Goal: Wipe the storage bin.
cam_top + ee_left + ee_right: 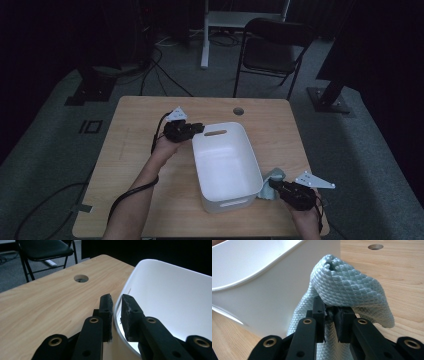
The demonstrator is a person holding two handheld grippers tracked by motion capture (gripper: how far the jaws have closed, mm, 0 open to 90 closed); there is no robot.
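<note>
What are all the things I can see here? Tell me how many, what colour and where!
Tub: one, white, middle of the table, nothing inside.
Cloth: one, pale blue-grey, bunched up outside the tub's near right corner.
Table: one, light wood, with a round hole near its far edge.
Folding chair: one, black, on the floor beyond the table.
White frame: one, far back on the floor.
Cables: several, black, on the grey floor behind the table.
Left gripper: one, black, jaws closed on the tub's far left rim.
Right gripper: one, black, jaws pinching the cloth.
Forearms: two, coming in from the near edge.
</note>
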